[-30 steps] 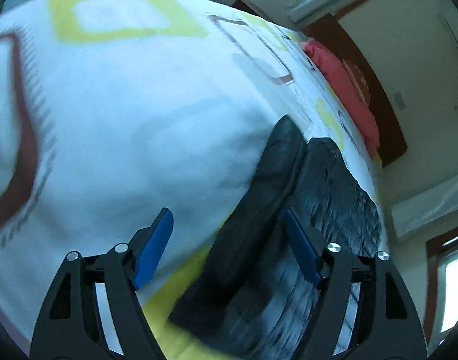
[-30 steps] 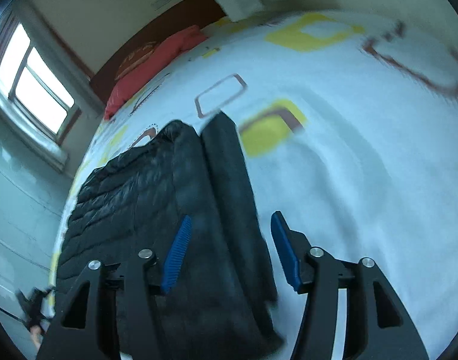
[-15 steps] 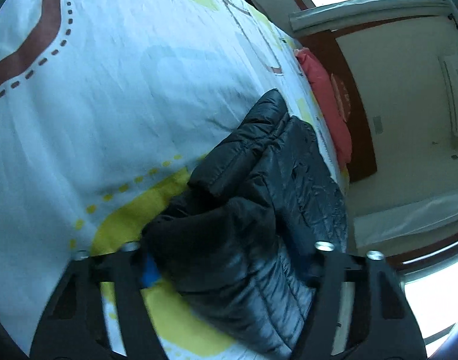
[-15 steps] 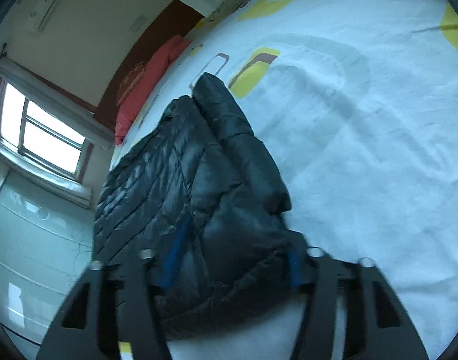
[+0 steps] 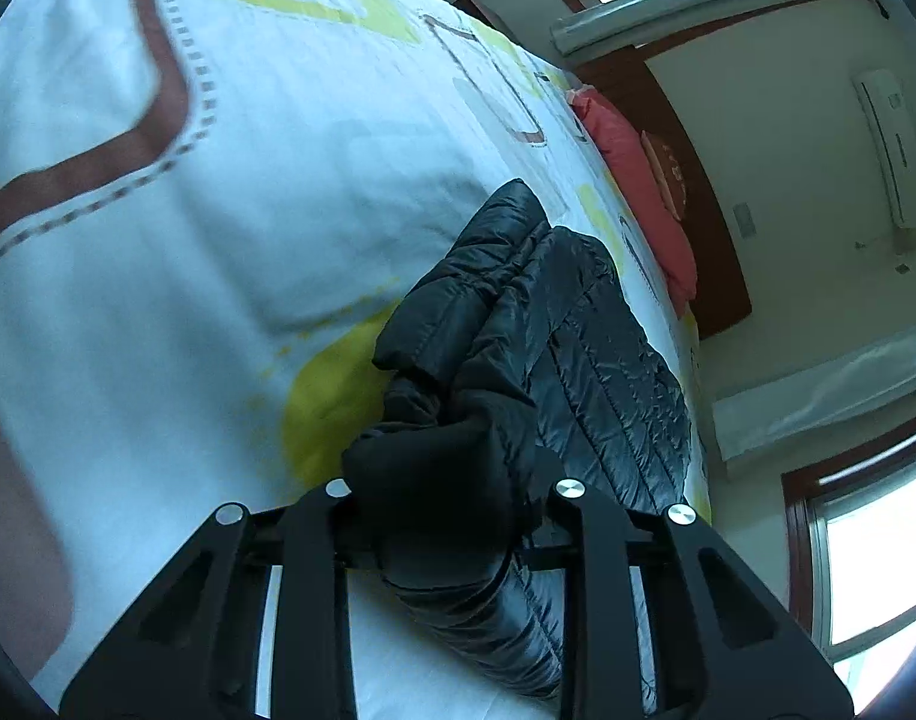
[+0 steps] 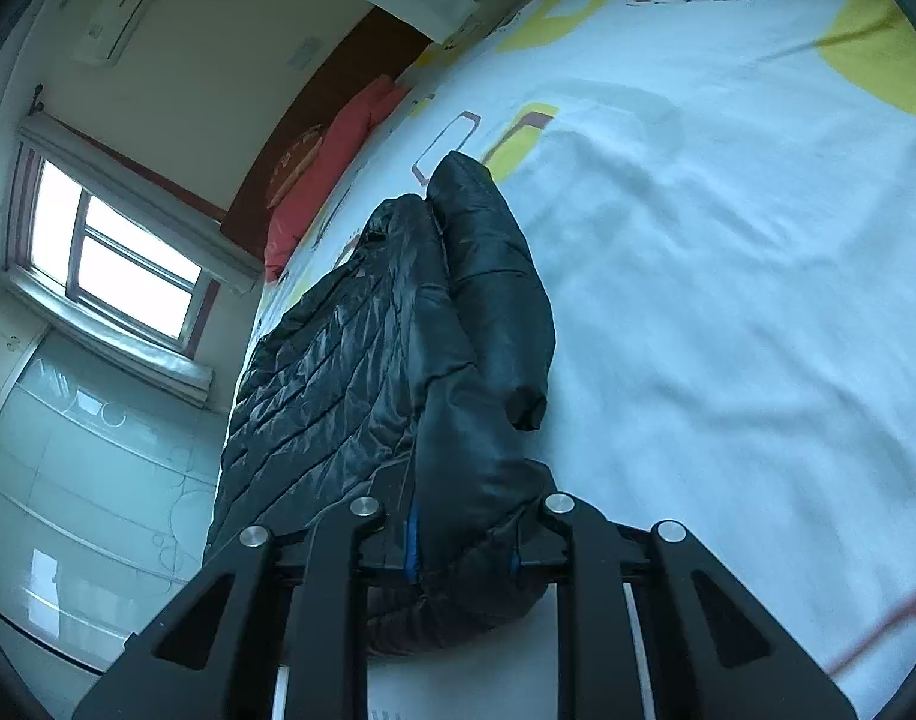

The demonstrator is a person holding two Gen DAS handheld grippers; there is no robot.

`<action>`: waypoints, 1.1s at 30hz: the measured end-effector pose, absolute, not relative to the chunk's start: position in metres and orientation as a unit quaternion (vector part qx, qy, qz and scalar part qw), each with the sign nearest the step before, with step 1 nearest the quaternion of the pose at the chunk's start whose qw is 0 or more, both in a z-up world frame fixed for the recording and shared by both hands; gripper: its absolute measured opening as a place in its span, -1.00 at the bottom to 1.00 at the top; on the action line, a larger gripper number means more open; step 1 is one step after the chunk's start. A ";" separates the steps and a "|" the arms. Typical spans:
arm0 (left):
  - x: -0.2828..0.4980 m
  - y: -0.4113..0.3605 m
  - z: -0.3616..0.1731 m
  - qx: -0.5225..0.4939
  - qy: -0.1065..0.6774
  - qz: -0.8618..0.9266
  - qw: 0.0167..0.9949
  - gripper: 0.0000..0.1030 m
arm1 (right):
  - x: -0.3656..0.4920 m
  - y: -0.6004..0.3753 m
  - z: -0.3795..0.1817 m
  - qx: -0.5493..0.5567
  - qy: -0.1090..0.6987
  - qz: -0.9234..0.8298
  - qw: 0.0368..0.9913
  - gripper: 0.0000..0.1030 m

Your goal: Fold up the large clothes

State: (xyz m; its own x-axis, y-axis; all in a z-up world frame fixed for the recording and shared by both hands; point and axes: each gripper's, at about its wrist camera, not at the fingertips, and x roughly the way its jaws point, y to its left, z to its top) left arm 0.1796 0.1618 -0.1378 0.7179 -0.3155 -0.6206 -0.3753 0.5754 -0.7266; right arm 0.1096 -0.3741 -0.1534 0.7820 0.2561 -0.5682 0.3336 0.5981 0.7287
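A black quilted puffer jacket (image 5: pixel 583 354) lies on a bed with a white sheet patterned in yellow and brown (image 5: pixel 230 192). My left gripper (image 5: pixel 452 528) is shut on the jacket's near hem corner, which bunches between the jaws and hides the pads. In the right wrist view the same jacket (image 6: pixel 350 372) stretches away with a sleeve folded along its right side. My right gripper (image 6: pixel 463 546) is shut on the other near corner; a blue pad (image 6: pixel 411 546) shows beside the fabric.
Red pillows (image 5: pixel 643 180) lie at the dark wooden headboard (image 5: pixel 697 192), also in the right wrist view (image 6: pixel 332 156). A window (image 6: pixel 110 264) and pale cabinet doors (image 6: pixel 68 480) are beyond the bed. A wall air conditioner (image 5: pixel 892 144) hangs above.
Both grippers went from open above the jacket's near edge to closed on its hem corners. The gathered fabric now sits bunched and slightly raised off the sheet.
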 end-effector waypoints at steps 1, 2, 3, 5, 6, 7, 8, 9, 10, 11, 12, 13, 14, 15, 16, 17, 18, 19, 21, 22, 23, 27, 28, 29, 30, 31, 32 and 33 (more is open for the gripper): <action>0.171 0.163 -0.138 -0.461 0.376 0.017 0.803 -0.47 | 0.107 -0.375 -0.154 0.450 0.332 -0.022 0.829 -0.62; 0.165 0.165 -0.138 -0.461 0.377 0.017 0.803 -0.47 | 0.106 -0.375 -0.154 0.452 0.333 -0.021 0.827 -0.62; 0.157 0.166 -0.138 -0.459 0.378 0.016 0.804 -0.47 | 0.102 -0.375 -0.154 0.454 0.335 -0.019 0.825 -0.62; 0.141 0.169 -0.137 -0.458 0.379 0.014 0.804 -0.47 | 0.097 -0.375 -0.155 0.455 0.337 -0.018 0.824 -0.62; 0.131 0.170 -0.137 -0.457 0.381 0.014 0.804 -0.47 | 0.096 -0.375 -0.155 0.455 0.338 -0.017 0.824 -0.62; 0.124 0.172 -0.138 -0.457 0.382 0.013 0.803 -0.47 | 0.091 -0.375 -0.154 0.456 0.339 -0.017 0.823 -0.62; 0.117 0.173 -0.138 -0.458 0.383 0.013 0.803 -0.47 | 0.085 -0.374 -0.155 0.456 0.340 -0.017 0.822 -0.62; 0.114 0.174 -0.138 -0.458 0.383 0.012 0.802 -0.47 | 0.083 -0.375 -0.155 0.457 0.341 -0.016 0.821 -0.62; 0.107 0.176 -0.138 -0.458 0.385 0.011 0.801 -0.47 | 0.079 -0.375 -0.155 0.458 0.341 -0.016 0.821 -0.62; 0.102 0.177 -0.138 -0.459 0.385 0.011 0.801 -0.47 | 0.075 -0.375 -0.156 0.459 0.342 -0.015 0.820 -0.62; 0.097 0.177 -0.138 -0.458 0.386 0.010 0.801 -0.47 | 0.071 -0.375 -0.156 0.459 0.343 -0.015 0.819 -0.62; 0.090 0.178 -0.138 -0.457 0.387 0.010 0.801 -0.47 | 0.070 -0.375 -0.156 0.459 0.344 -0.015 0.819 -0.62; 0.084 0.179 -0.138 -0.458 0.387 0.009 0.800 -0.47 | 0.068 -0.375 -0.156 0.459 0.345 -0.015 0.819 -0.62; 0.079 0.180 -0.138 -0.459 0.387 0.009 0.800 -0.47 | 0.066 -0.375 -0.156 0.459 0.346 -0.015 0.818 -0.62; 0.075 0.180 -0.138 -0.459 0.387 0.009 0.800 -0.47 | 0.064 -0.375 -0.156 0.460 0.345 -0.014 0.818 -0.61; 0.073 0.181 -0.138 -0.460 0.387 0.009 0.799 -0.47 | 0.059 -0.375 -0.157 0.462 0.345 -0.014 0.817 -0.62; 0.069 0.181 -0.138 -0.461 0.387 0.009 0.799 -0.47 | 0.060 -0.376 -0.157 0.463 0.345 -0.014 0.816 -0.62; 0.066 0.183 -0.139 -0.460 0.387 0.009 0.799 -0.47 | 0.059 -0.376 -0.158 0.464 0.345 -0.014 0.816 -0.61; 0.064 0.183 -0.141 -0.458 0.389 0.006 0.800 -0.47 | 0.065 -0.379 -0.158 0.467 0.346 -0.012 0.814 -0.61; 0.065 0.184 -0.142 -0.458 0.390 0.004 0.799 -0.47 | 0.066 -0.380 -0.159 0.468 0.346 -0.011 0.813 -0.61; 0.067 0.184 -0.143 -0.457 0.392 0.002 0.798 -0.42 | 0.066 -0.381 -0.160 0.470 0.346 -0.011 0.812 -0.59; 0.065 0.186 -0.137 -0.427 0.396 0.019 0.813 -0.05 | 0.069 -0.386 -0.160 0.470 0.349 -0.014 0.811 -0.41; 0.061 0.188 -0.135 -0.418 0.395 0.024 0.818 0.11 | 0.068 -0.388 -0.159 0.470 0.347 -0.016 0.811 -0.38; 0.058 0.190 -0.134 -0.411 0.393 0.029 0.822 0.24 | 0.060 -0.388 -0.160 0.471 0.345 -0.018 0.812 -0.34; 0.056 0.191 -0.131 -0.407 0.388 0.034 0.826 0.29 | 0.059 -0.391 -0.160 0.473 0.342 -0.022 0.812 -0.28; 0.053 0.193 -0.129 -0.405 0.382 0.038 0.830 0.38 | 0.056 -0.393 -0.160 0.473 0.339 -0.026 0.813 -0.24; 0.051 0.196 -0.128 -0.407 0.379 0.038 0.831 0.45 | 0.055 -0.395 -0.159 0.473 0.336 -0.032 0.814 -0.16; 0.050 0.198 -0.129 -0.409 0.377 0.039 0.830 0.46 | 0.053 -0.397 -0.160 0.474 0.335 -0.032 0.814 -0.12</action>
State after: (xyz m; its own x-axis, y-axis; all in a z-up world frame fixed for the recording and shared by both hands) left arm 0.0502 0.1981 -0.1286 0.7123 -0.2430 -0.6584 -0.3741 0.6623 -0.6492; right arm 0.0527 -0.3972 -0.1598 0.7735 0.2645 -0.5760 0.3702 0.5492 0.7492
